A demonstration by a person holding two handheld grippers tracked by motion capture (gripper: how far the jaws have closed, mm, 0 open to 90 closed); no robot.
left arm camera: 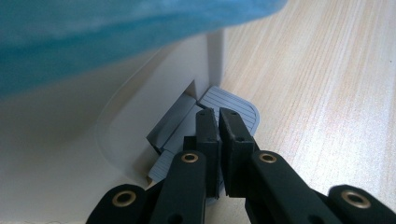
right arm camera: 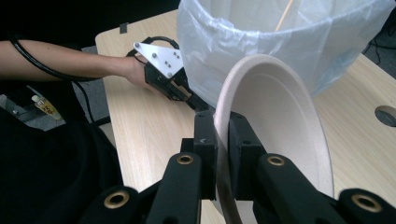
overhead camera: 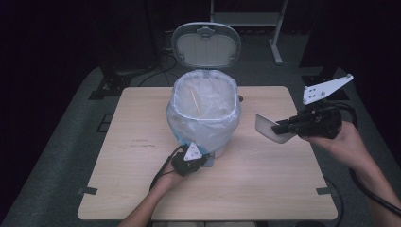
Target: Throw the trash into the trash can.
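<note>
High view first: a pedal bin [overhead camera: 204, 118] stands near the middle of the wooden table [overhead camera: 265, 175], lined with a clear plastic bag [overhead camera: 222, 127] folded over its rim, its lid [overhead camera: 206, 46] tipped up at the back, and a thin wooden stick [overhead camera: 196, 103] leaning inside; the left gripper [overhead camera: 204, 160] is down at the foot of the bin on the near side, its jaws pressed together and resting on the grey ribbed pedal [left arm camera: 233, 105], which the left gripper view shows poking out from the bin's base just above the tabletop; the pads seem to bear on top of the pedal rather than clamp it, though the close angle makes that hard to judge; the right gripper [overhead camera: 279, 126] is held above the table to the right of the bin, apart from it, and its jaws are closed tight on the rim of a pale paper plate [overhead camera: 268, 128]; in the right gripper view the plate [right arm camera: 275, 116] stands on edge between the two black fingers, its hollow face turned to the right in that view, with the bagged bin just behind it and the other hand [right arm camera: 140, 70] and its tool farther off at the bin's base.
</note>
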